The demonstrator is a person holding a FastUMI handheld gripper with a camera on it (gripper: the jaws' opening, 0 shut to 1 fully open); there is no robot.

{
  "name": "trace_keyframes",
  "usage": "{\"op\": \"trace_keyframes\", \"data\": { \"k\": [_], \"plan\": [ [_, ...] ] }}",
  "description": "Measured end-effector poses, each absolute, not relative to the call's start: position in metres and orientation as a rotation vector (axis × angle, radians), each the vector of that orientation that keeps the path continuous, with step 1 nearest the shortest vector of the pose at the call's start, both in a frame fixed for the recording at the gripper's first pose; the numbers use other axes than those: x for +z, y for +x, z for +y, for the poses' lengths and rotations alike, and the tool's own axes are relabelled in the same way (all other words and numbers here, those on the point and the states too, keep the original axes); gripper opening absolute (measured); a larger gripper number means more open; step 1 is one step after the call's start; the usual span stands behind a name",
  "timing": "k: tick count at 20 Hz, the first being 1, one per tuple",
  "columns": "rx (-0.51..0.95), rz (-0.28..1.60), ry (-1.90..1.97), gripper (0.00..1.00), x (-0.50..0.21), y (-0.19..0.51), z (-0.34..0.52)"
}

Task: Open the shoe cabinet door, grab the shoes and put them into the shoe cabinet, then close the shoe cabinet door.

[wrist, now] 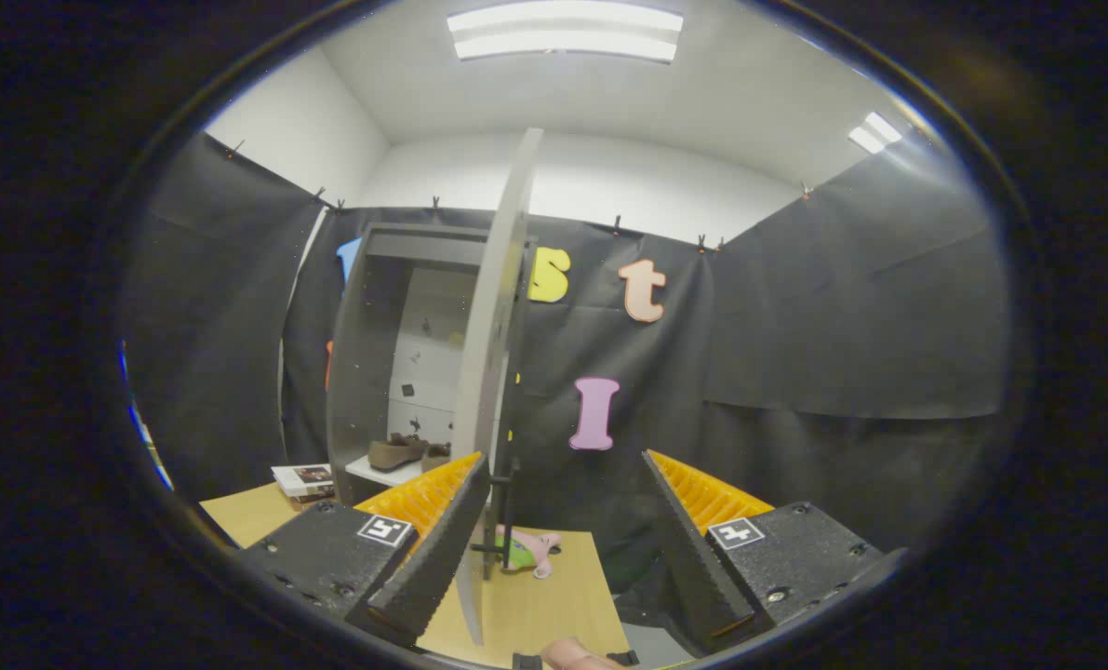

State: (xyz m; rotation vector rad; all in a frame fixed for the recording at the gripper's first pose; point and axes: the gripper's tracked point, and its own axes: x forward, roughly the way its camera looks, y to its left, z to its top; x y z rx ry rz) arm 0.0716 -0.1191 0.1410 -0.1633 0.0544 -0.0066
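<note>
The grey shoe cabinet [367, 372] stands on the wooden table, ahead and to the left of my fingers. Its door [498, 316] is swung open and I see it edge-on, running down between my fingers close to the left one. A dark bar handle [507, 516] is on the door's right face. A pair of brown shoes [409, 452] sits on a white shelf inside the cabinet. My gripper [563, 549] is open, and neither finger presses on anything.
A small pink and green toy [527, 551] lies on the wooden table [544, 605] just right of the door's lower edge. A stack of books [304, 482] lies left of the cabinet's base. Black cloth walls surround the table. A fingertip [577, 656] pokes in below.
</note>
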Motion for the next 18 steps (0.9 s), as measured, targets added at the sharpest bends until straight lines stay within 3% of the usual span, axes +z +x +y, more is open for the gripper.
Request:
{"op": "trace_keyframes", "data": {
  "k": [11,18],
  "plan": [
    [0.057,0.217,-0.076,1.00,0.025,0.129,-0.144],
    [0.049,0.207,-0.056,0.97,0.014,0.135,-0.134]
  ]
}}
